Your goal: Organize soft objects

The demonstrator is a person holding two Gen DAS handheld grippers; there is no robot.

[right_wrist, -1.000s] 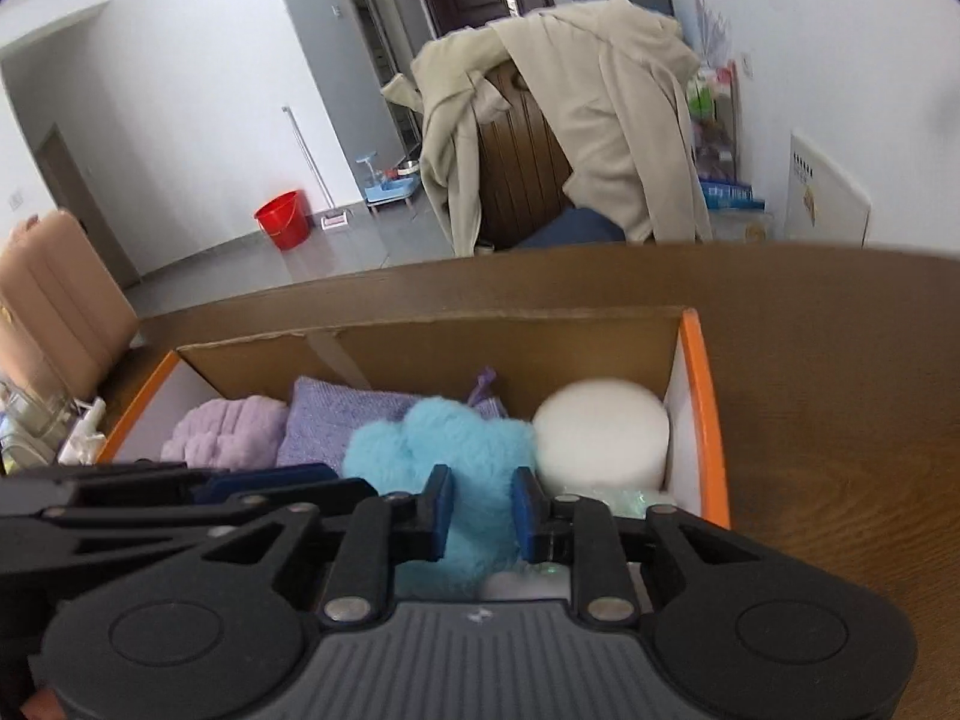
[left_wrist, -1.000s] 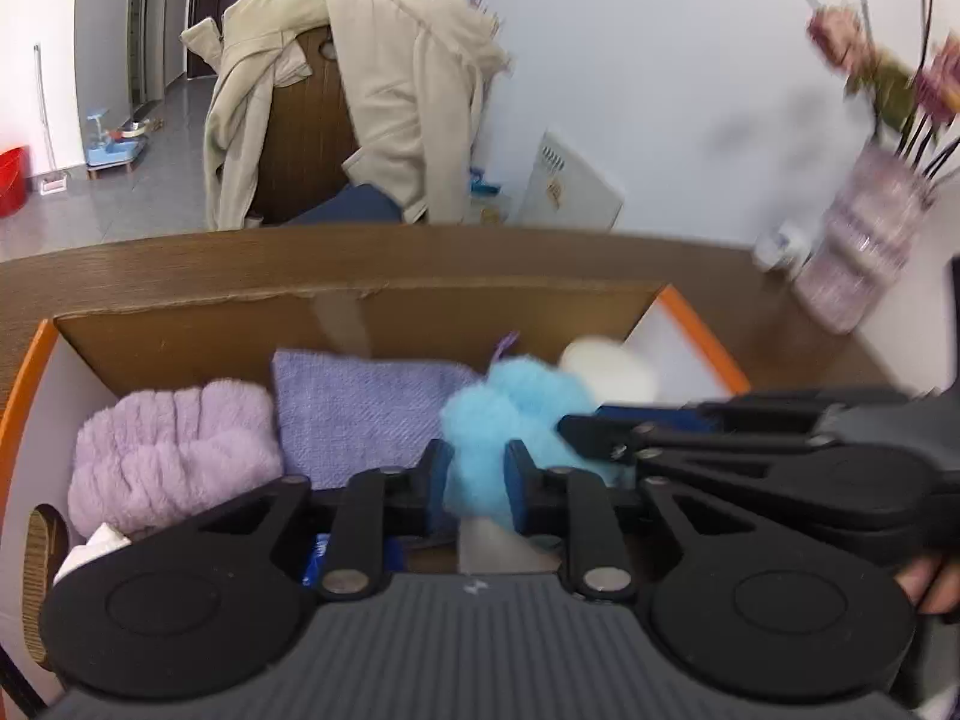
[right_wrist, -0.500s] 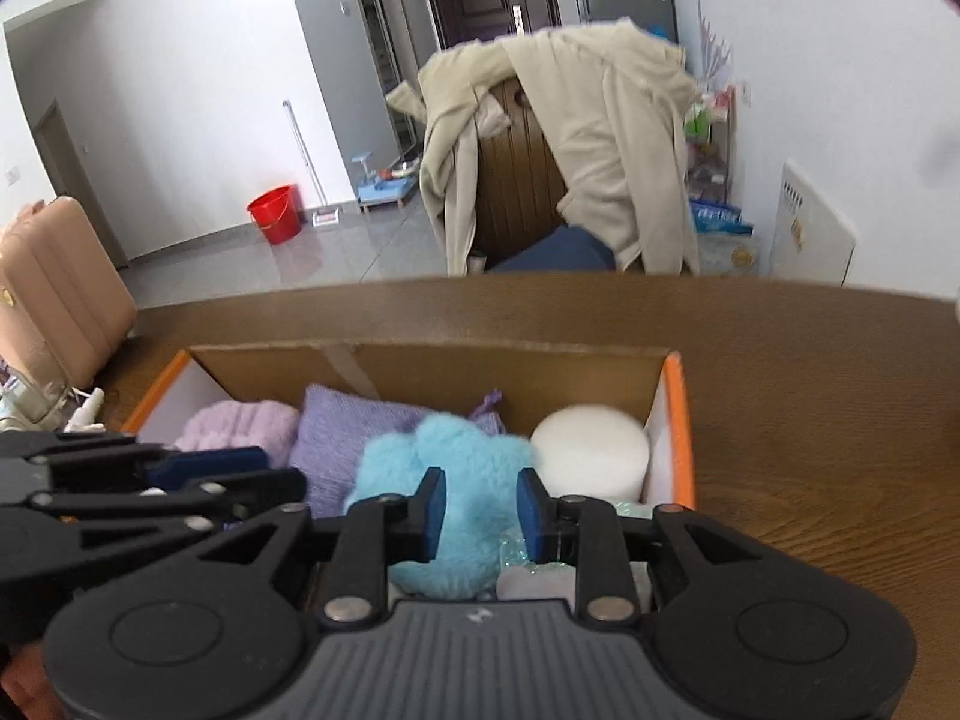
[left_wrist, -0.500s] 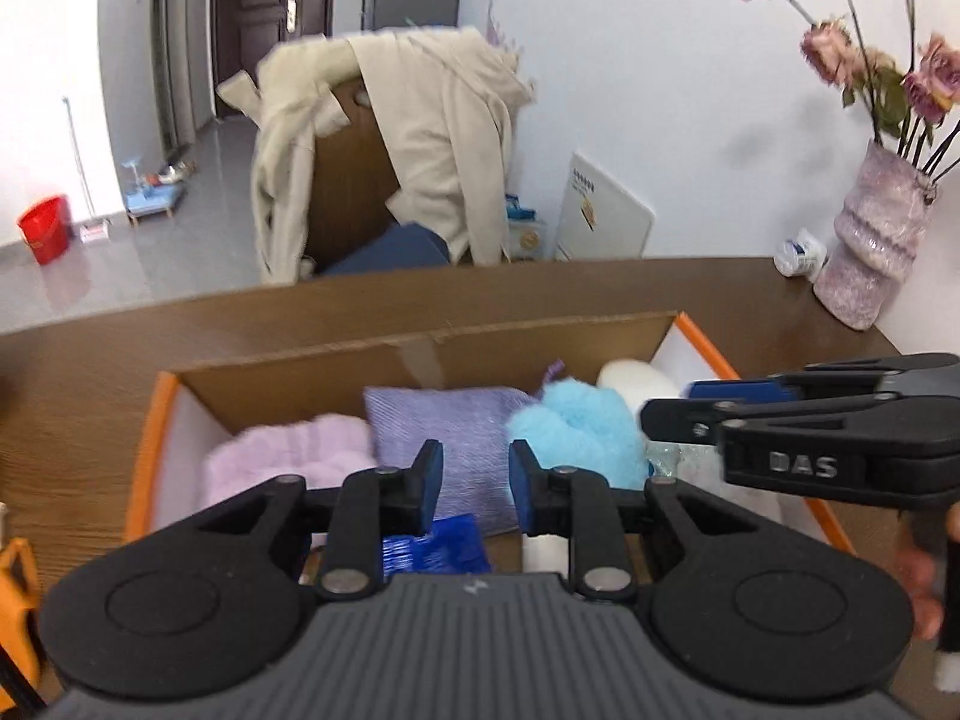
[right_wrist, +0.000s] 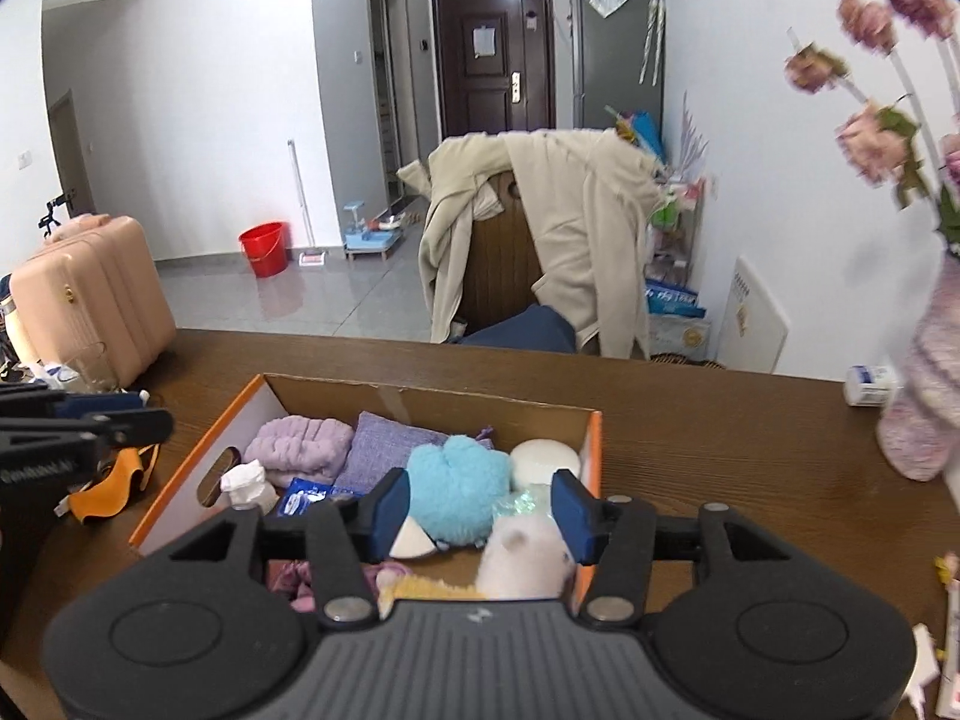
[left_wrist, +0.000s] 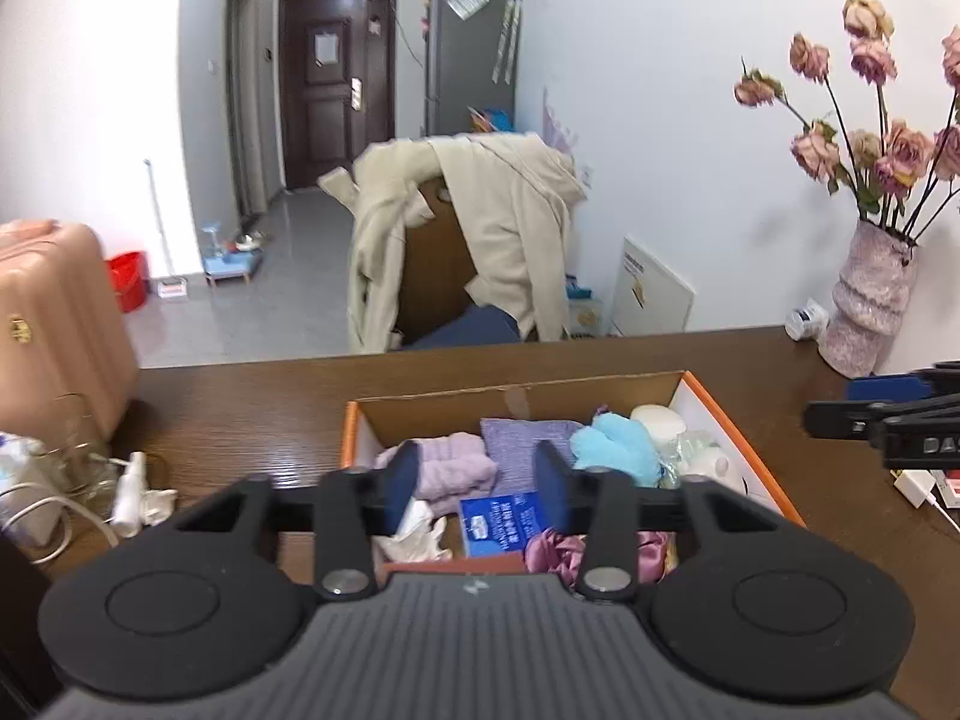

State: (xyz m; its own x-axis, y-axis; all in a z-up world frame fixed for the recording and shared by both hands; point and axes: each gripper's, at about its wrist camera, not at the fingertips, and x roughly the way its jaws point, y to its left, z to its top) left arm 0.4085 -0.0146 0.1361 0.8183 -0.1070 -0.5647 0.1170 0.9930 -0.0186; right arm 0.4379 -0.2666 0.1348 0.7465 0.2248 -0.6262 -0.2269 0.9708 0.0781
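A cardboard box point(left_wrist: 540, 396) point(right_wrist: 420, 402) with an orange rim stands on the brown table. It holds a lilac towel roll point(left_wrist: 450, 462) point(right_wrist: 300, 444), a purple knitted cloth point(left_wrist: 522, 438) point(right_wrist: 384, 444), a blue fluffy toy point(left_wrist: 618, 444) point(right_wrist: 456, 486), a white round puff point(left_wrist: 660, 420) point(right_wrist: 543, 459), a blue packet point(left_wrist: 498, 522) and a white plush point(right_wrist: 528, 558). My left gripper point(left_wrist: 476, 483) hangs above the box's near left part, its jaws opening with nothing gripped. Over the near right part, my right gripper point(right_wrist: 480, 513) is opening too, clear of the toys.
A vase of dried roses point(left_wrist: 870, 300) point(right_wrist: 924, 408) and a small white bottle point(left_wrist: 804, 321) stand at the table's right back. A glass and white cables point(left_wrist: 72, 450) lie at the left. A chair with a beige coat point(left_wrist: 480, 228) is behind the table.
Both grippers have risen and drawn back from the box, so the whole box and room now show. Their jaws went from nearly shut to apart. The blue toy stays in the box.
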